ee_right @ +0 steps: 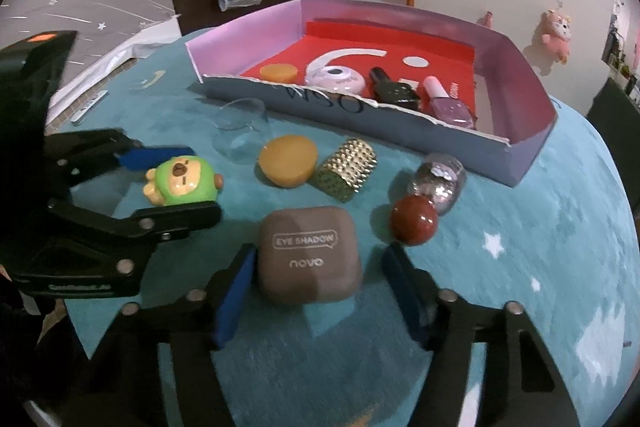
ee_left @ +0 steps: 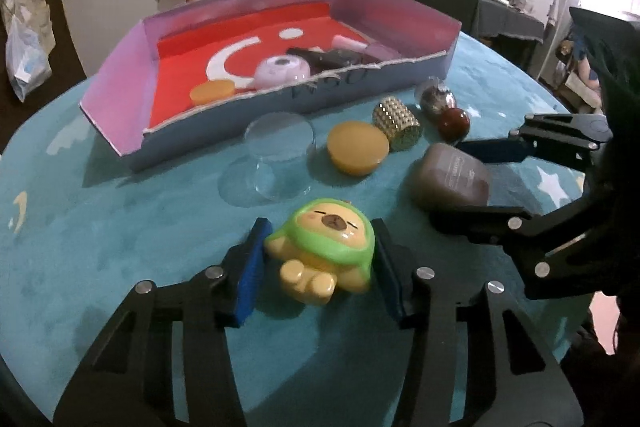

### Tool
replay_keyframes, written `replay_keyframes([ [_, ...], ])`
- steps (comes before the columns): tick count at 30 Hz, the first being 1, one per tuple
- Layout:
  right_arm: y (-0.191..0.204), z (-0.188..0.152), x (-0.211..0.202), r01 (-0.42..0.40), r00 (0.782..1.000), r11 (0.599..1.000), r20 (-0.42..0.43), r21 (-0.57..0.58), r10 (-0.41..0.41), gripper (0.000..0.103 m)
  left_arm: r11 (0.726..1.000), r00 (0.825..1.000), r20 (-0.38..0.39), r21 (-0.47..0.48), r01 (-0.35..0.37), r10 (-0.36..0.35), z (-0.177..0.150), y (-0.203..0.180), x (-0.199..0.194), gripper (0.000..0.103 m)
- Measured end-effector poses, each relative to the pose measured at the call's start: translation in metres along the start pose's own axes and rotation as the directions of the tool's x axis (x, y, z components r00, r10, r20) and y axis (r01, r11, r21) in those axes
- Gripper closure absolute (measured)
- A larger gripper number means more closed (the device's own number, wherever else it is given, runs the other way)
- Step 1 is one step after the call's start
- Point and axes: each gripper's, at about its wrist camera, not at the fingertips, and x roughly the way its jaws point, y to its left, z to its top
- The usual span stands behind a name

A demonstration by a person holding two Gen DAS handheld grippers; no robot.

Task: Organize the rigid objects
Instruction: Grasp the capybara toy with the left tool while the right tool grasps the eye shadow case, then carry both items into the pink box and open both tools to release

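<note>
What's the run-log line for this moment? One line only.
left gripper: shut on capybara toy | right gripper: open around eye shadow case | both items on table

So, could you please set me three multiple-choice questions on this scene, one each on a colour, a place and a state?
1. What colour is the floor of the box?
A blue; B red; C green.
2. Where is the gold cylinder?
A in the box; B on top of the box wall; C on the table, beside the orange disc.
3. The left claw is:
A wide open and empty; B shut on the toy; C out of view.

Answers:
1 B, red shows around the white mark.
2 C, it lies on the teal cloth next to the disc.
3 B, both blue pads press the toy's sides.
</note>
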Motion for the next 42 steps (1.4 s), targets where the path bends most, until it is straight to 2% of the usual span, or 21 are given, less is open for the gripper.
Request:
replay_keyframes([
  [2,0.002,0.000,0.000,-0.015,1.000,1.000,0.006,-0.016,0.015,0.050,1.000,1.000,0.006,-0.004,0.007,-0.007,0.000,0.000,0.000,0.056],
  [10,0.008,-0.003,-0.007,0.002,0.999,1.000,0.054,-0.019,-0.001,0.050,0.999,0.998,0.056,-0.020,-0.026,0.027,-0.002,0.000,-0.009,0.056],
  [15,0.008,-0.003,-0.014,-0.015,0.997,1.000,0.076,0.007,0.014,0.050,0.999,0.995,0.096,-0.039,-0.013,0.017,-0.002,0.001,-0.018,0.056],
  [29,0.008,-0.007,-0.014,-0.007,0.998,0.999,0.064,0.034,0.005,0.050,0.997,0.995,0.102,-0.081,-0.010,0.018,0.002,0.006,-0.020,0.056],
  [31,0.006,-0.004,-0.019,-0.004,0.997,0.999,0.073,0.039,0.001,0.050,0.996,0.995,0.100,-0.085,0.012,-0.003,0.010,0.009,-0.027,0.056],
  [37,-0.005,0.021,-0.046,-0.009,0.988,0.998,0.156,0.061,0.000,0.050,0.999,0.987,0.163,-0.043,-0.007,0.014,0.052,0.016,-0.054,0.056],
  [42,-0.025,0.056,-0.052,-0.043,0.983,0.996,0.183,0.080,0.028,0.050,0.999,0.987,0.158,-0.033,0.014,-0.008,0.088,0.028,-0.046,0.056],
])
